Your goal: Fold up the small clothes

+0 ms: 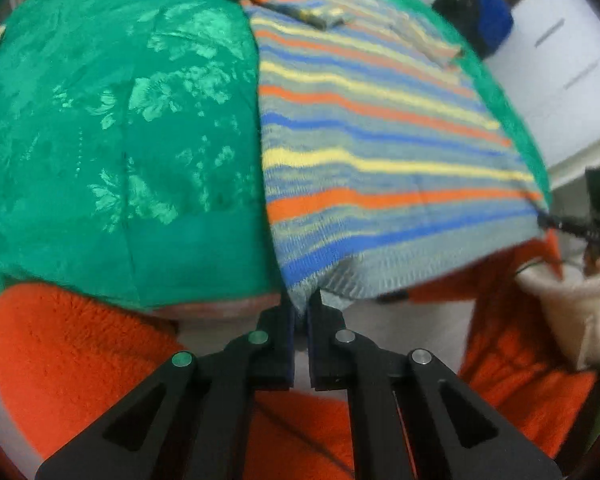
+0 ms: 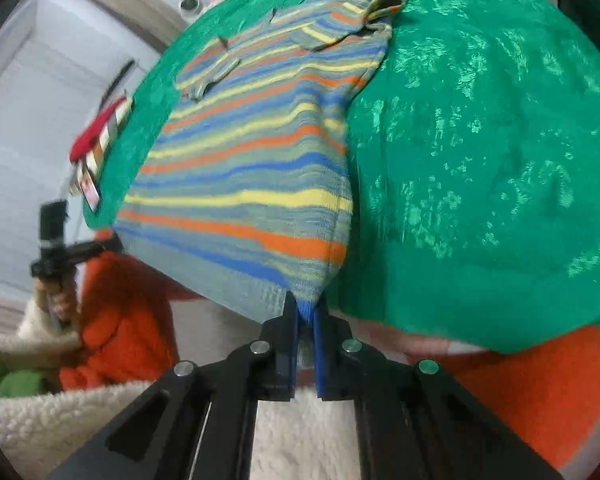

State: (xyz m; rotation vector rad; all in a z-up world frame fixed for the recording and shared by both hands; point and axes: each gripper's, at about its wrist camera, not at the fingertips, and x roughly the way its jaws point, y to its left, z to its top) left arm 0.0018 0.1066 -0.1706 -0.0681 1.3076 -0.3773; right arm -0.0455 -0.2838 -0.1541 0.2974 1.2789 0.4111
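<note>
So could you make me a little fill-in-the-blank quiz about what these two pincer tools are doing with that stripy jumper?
1. The striped knitted sweater lies on a cloth coloured ____.
2. The left gripper pinches the sweater's bottom ____.
3. The right gripper is shut on the same ____.
4. The sweater's sleeves are folded ____ its body.

Missing words: green; corner; sweater; over

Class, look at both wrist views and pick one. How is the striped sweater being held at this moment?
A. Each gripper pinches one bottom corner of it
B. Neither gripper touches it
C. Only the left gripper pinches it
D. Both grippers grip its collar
A: the left gripper is shut on one hem corner of the striped sweater, and the right gripper is shut on the other hem corner, over the green cloth.
</note>
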